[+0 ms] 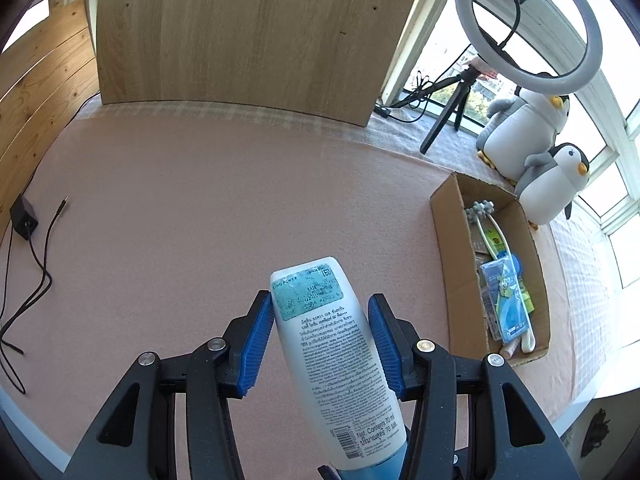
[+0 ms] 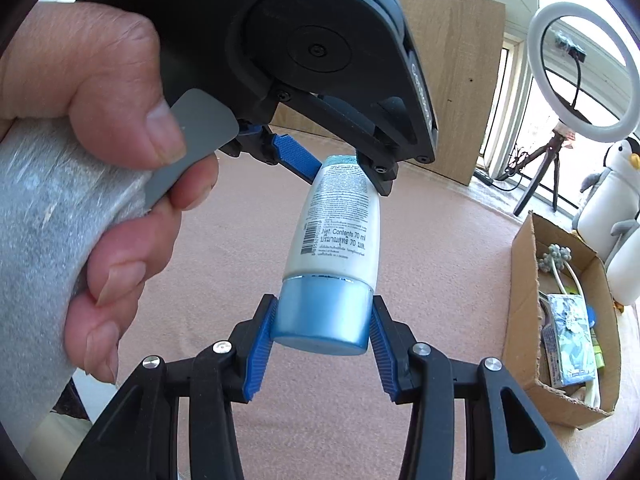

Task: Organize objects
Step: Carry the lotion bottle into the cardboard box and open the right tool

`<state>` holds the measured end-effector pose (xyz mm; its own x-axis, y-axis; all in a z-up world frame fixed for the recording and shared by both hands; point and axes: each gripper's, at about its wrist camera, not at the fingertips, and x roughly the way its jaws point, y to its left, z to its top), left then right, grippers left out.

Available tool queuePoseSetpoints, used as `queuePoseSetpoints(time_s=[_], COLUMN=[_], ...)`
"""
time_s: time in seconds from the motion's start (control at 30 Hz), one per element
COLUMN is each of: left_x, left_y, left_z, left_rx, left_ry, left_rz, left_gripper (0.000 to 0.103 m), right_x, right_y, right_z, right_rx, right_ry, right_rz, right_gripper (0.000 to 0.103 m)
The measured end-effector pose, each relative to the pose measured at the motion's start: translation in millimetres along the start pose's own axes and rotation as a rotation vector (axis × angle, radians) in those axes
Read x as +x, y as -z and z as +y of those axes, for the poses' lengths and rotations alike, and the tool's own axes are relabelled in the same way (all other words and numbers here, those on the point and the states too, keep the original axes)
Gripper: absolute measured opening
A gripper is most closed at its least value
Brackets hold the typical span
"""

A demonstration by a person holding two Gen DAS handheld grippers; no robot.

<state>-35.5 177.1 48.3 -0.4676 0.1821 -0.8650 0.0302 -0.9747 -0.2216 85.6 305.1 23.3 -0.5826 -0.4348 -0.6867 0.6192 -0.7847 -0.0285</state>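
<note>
A white lotion tube with a blue cap point(image 1: 332, 344) is held in the air between both grippers. My left gripper point(image 1: 322, 320) is shut on the tube's flat upper end; in the right wrist view the left gripper point(image 2: 344, 168) comes down from above onto the tube point(image 2: 336, 232). My right gripper point(image 2: 322, 332) is shut on the blue cap point(image 2: 322, 316). A cardboard box point(image 1: 448, 232) with several small items lies on the pink surface to the right, also in the right wrist view point(image 2: 524, 280).
A pink mat point(image 1: 200, 220) covers the table. A wooden board point(image 1: 248, 32) stands at the back. A ring light on a tripod point(image 1: 528, 28) and two penguin plush toys point(image 1: 548, 184) stand by the window. A black adapter with cables point(image 1: 24, 216) lies at left.
</note>
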Motion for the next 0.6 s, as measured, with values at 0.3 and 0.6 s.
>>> queuePoseSetpoints(time_s=[0.3,0.6], left_x=[24,56], left_y=[-14,-18], left_z=[-136,-236], left_rx=[0.195,0.316], left_ry=[0.064,0.104], left_rz=[0.019,0.039], left_gripper=[0.052,0.052], right_x=[-20,-49], right_y=[19,44], right_z=[-102,-167], right_rx=[0.172,0.282], right_ry=[0.127,0.221], right_rz=[-0.040,-0.049], right_gripper=[0.041,0.041])
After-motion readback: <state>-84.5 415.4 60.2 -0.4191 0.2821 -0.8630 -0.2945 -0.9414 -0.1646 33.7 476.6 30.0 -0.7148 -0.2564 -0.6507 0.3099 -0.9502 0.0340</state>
